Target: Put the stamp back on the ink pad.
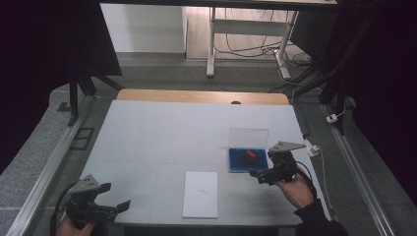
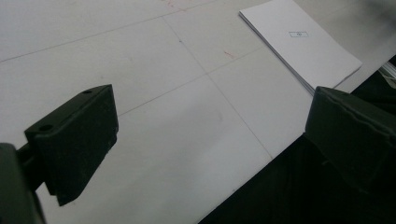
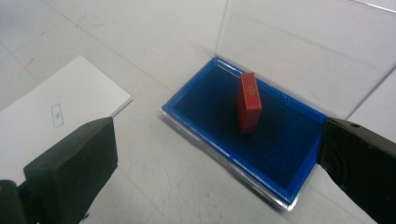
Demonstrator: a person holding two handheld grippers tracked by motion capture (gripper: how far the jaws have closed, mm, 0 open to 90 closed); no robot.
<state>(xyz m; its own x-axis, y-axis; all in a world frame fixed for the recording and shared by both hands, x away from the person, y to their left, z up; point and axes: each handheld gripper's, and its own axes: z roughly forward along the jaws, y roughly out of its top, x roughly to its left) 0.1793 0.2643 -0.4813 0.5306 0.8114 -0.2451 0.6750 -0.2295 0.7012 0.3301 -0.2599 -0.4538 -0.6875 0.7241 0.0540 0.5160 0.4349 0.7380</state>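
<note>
We saw the right gripper (image 1: 256,173) at the near right corner of the blue box (image 1: 237,164), jaws spread wide and nothing between them. No earlier picture to compare, so we left motion out. The red block (image 3: 248,103) stood upright on end inside the blue box, on the dark blue lining, roughly mid-tray and apart from the walls. In the right gripper view it sat free between the two black jaws but farther off, touched by neither. The clear lid (image 1: 248,136) of the box stood open, hinged up at the far edge behind the block. We noted the box on the right half of the white table (image 1: 147,137), with the person's right hand (image 1: 294,189) holding the tool just beside it.

The left gripper (image 1: 123,206) hung at the near left edge of the table, well apart from the box. Its jaws were also wide apart and empty; in the left gripper view we saw bare table between them. The white paper stack (image 1: 200,194) lay flat near the front edge, between the two grippers, closer to the box than to the left tool. A small printed mark sat on its top sheet. We could not read it.
</note>
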